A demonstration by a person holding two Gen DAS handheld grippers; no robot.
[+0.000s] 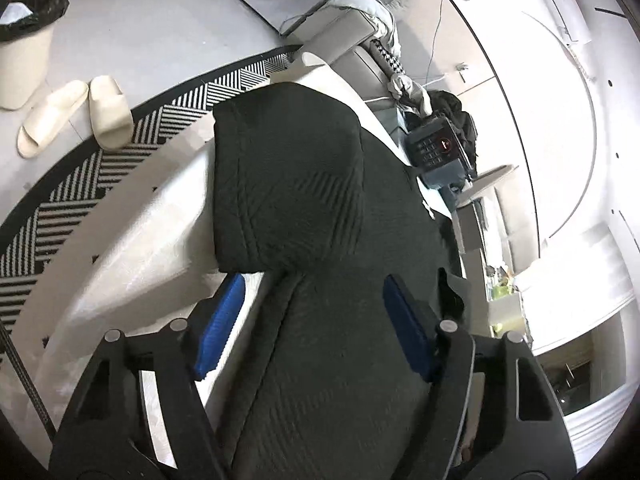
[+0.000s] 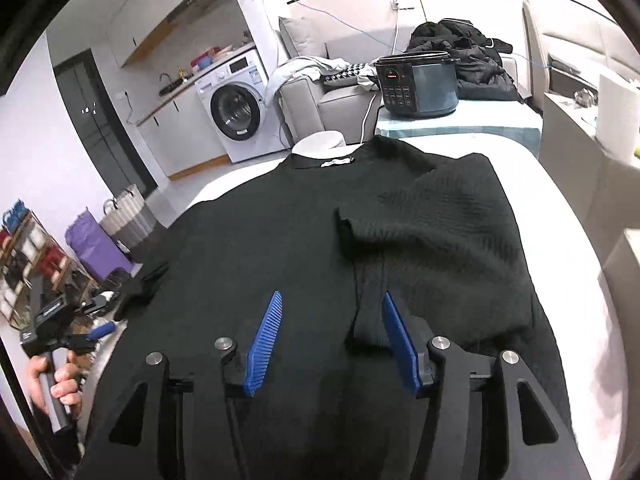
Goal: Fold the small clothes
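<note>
A black knit top (image 2: 260, 232) is spread flat on a white table (image 2: 560, 208), neckline away from the right wrist camera, with its right sleeve (image 2: 432, 220) already folded in across the body. In the left wrist view the same dark fabric is seen doubled over, a folded flap lying on top, table showing white beside it. The right gripper (image 2: 326, 338) is held low over the hem area, fingers (image 2: 266, 332) spread apart, nothing pinched; a raised ridge of cloth sits between them. The left gripper (image 1: 316, 320) is likewise spread wide, fabric lying under and between the blue pads, no grip seen. Risk judged: if only the top layer is pinched, the fold may be dragged open or skewed; knit may bunch. Hem appears to hang near the table's near edge, so slipping off is possible. A multicooker (image 2: 418, 84) stands well apart at the far end.
</note>
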